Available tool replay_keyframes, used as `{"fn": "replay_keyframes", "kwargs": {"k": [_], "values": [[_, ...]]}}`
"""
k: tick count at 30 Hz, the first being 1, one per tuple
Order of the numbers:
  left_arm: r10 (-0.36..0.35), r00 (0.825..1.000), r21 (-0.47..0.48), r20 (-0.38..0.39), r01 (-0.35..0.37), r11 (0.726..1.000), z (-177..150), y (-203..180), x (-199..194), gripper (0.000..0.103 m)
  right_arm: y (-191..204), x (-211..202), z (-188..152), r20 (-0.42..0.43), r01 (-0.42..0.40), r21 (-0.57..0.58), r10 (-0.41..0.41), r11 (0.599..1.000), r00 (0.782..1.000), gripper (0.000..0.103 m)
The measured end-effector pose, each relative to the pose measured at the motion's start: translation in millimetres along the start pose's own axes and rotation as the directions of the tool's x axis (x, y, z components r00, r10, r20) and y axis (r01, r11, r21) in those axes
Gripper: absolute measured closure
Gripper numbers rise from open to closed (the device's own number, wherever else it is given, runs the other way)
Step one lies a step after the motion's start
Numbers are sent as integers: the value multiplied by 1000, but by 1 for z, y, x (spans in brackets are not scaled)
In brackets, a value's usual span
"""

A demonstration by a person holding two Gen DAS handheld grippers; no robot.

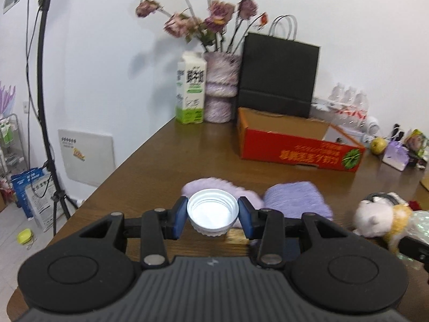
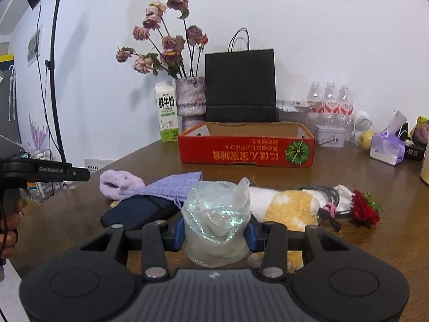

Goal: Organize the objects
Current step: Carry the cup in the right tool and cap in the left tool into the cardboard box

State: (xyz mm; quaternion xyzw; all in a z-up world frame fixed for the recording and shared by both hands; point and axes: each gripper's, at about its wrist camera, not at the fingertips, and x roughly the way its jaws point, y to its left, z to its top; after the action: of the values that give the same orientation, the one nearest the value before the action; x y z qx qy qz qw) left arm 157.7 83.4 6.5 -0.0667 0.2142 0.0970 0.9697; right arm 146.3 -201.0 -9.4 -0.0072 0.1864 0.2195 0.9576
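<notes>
While left gripper [image 1: 212,212] clamps white cap [image 1: 212,210], right gripper [image 2: 215,234] clamps bag [image 2: 217,220], wooden table [image 2: 375,241], white wall [image 2: 321,40].

The milk carton [image 2: 167,116], at eleven o'clock from the red box [image 2: 246,147], reads "鲜牛奶" in dark characters down its white face; the small green print beneath is too fine to read. The box's front wall carries yellow characters printed upside down, beside a green melon picture; I cannot make them out surely. At nine o'clock, the left gripper's [image 2: 80,174] black side says "GenRobot.AI". The bottles [image 2: 331,102] wear red labels with unreadable writing.
</notes>
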Motion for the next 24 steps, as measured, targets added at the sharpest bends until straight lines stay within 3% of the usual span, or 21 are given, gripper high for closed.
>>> {"fn": "replay_keyframes", "kwargs": {"k": [13,24], "values": [[-116,992,42,39,114,993,8,-60,-13,62,-10,-10,19,53,-15,-16,16,1000,998,62],[-146,989,51,35,144,988,16,-93,-3,62,-23,2,32,51,-27,-18,28,999,998,62]]}}
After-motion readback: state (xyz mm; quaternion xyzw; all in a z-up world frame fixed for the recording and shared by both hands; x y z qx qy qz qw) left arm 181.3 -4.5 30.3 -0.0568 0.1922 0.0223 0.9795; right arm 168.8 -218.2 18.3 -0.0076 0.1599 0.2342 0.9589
